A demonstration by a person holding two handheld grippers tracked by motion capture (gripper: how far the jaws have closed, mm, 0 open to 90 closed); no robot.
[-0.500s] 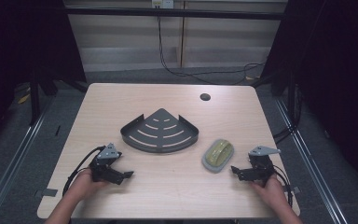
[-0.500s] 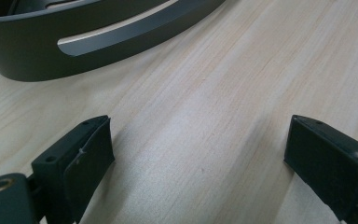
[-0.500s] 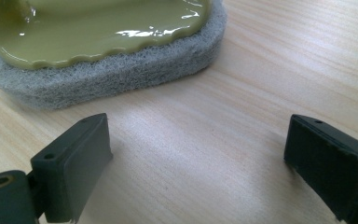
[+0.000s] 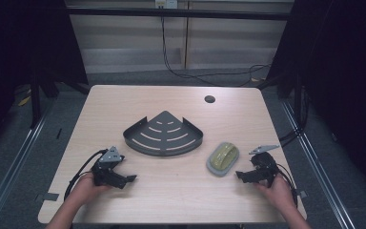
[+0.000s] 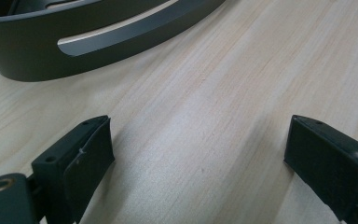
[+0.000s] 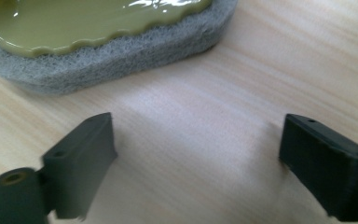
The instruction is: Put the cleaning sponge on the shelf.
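Observation:
A dark grey quarter-round corner shelf (image 4: 164, 134) with slots lies at the middle of the table; its curved wall (image 5: 98, 32) fills the top of the left gripper view. Right of it lies a sponge (image 4: 223, 158), olive-green on top with a grey pad underneath (image 6: 102, 42). My left gripper (image 4: 129, 179) rests low on the wood, below and left of the shelf, jaws wide open and nothing between them. My right gripper (image 4: 240, 175) sits just below and right of the sponge, pointing at it, open and empty.
The light wooden table (image 4: 124, 109) has a round cable hole (image 4: 209, 99) near its far edge. Black cables trail from both grippers. Dark metal frame posts stand at both sides, with floor rails beyond the table edges.

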